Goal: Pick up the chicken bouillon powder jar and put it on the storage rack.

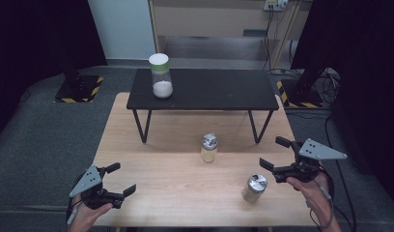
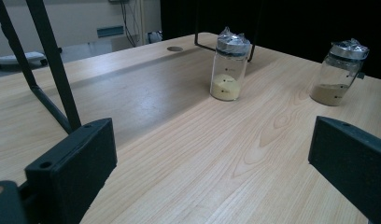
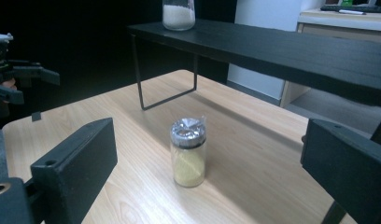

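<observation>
Both the left claw [image 1: 119, 180] and the right claw [image 1: 274, 154] gape wide, holding nothing. 2 foil-capped jars stand on the table [image 1: 175, 193]: the yellow-powder jar [image 1: 209, 148] mid-table, the brown-powder jar [image 1: 254, 188] just beside the right claw.

Dim room, soft shadows, dark vignetted corners

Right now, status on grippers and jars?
Left gripper open, empty. Right gripper open, empty. Yellow jar and brown jar upright, untouched. White jar on shelf. Path clear.
</observation>
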Tool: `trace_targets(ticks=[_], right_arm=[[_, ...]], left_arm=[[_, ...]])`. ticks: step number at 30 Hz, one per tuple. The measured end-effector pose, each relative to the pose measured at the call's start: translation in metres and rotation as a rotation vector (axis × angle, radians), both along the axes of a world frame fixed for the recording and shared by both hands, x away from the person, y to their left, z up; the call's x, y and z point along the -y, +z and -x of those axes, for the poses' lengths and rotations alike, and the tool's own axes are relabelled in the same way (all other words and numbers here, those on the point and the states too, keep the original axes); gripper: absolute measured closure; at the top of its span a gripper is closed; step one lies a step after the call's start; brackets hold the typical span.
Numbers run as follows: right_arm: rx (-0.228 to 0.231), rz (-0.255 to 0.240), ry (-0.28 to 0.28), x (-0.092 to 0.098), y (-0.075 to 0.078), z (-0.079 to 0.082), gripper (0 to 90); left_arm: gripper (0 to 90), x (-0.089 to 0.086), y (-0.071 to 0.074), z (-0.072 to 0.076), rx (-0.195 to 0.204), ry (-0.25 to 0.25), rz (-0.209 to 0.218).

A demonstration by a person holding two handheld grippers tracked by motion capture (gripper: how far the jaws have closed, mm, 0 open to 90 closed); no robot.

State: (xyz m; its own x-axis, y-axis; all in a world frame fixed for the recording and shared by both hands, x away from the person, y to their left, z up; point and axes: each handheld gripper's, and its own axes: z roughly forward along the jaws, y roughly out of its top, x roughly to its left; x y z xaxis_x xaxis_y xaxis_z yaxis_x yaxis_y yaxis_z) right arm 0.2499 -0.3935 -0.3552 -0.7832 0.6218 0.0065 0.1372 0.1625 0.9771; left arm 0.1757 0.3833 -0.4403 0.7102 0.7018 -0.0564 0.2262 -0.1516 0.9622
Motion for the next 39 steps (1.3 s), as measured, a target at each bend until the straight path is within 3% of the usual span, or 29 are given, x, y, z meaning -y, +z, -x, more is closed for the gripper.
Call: trace_targets(ticks=[13,39], right_arm=[[-0.021,0.037,0.050,-0.021,0.013,-0.026,4.4],[-0.056,0.103,0.119,-0.065,0.019,-0.071,5.1]], left_arm=[[0.2,-0.001,0.000,0.000,-0.004,-0.002,0.005],[0.2,-0.001,0.000,-0.001,-0.006,-0.007,0.008]])
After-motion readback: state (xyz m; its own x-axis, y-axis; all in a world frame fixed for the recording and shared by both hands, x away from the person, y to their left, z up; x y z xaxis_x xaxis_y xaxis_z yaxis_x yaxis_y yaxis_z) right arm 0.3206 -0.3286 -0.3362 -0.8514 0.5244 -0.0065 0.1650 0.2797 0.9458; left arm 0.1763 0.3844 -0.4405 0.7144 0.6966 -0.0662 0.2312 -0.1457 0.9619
